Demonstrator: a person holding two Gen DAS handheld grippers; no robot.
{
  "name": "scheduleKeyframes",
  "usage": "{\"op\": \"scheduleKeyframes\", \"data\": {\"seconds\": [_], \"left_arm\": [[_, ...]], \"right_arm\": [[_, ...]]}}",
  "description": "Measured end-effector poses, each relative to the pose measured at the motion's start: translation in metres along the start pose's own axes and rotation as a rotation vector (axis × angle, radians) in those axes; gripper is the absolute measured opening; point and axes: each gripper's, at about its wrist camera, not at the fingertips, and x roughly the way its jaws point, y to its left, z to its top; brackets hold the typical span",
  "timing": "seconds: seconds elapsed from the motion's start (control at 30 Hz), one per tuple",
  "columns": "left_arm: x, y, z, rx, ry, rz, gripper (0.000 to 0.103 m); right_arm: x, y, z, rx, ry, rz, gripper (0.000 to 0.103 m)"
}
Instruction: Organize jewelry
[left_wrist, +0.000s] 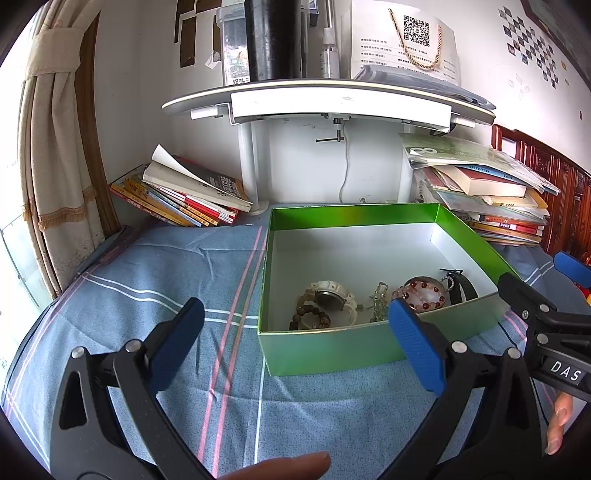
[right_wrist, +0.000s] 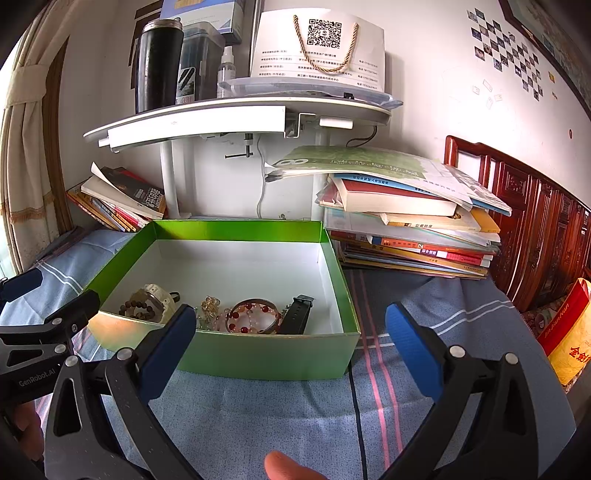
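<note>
Book stacks (right_wrist: 406, 221) flank green box (left_wrist: 332, 350) holding jewelry (right_wrist: 251, 314).

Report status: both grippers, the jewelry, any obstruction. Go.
Left gripper open, empty. Right gripper open, empty. Jewelry in green box: white watch, red bead bracelet, black strap. Nothing blocking.

Both wrist views: green box (left_wrist: 325, 350) close ahead

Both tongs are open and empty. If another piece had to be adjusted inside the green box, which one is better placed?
Probably the right tongs: the green box sits nearer their centre; the left tongs face mostly cloth.
</note>
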Motion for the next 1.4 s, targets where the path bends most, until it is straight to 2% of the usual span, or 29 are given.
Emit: {"op": "scheduleKeyframes", "data": {"seconds": [1.4], "left_arm": [[-0.0023,0.0001,-0.0022,0.003,-0.009,-0.005,0.099]], "right_arm": [[-0.0015,-0.0014,0.0010,-0.010,-0.012,-0.003,0.100]]}}
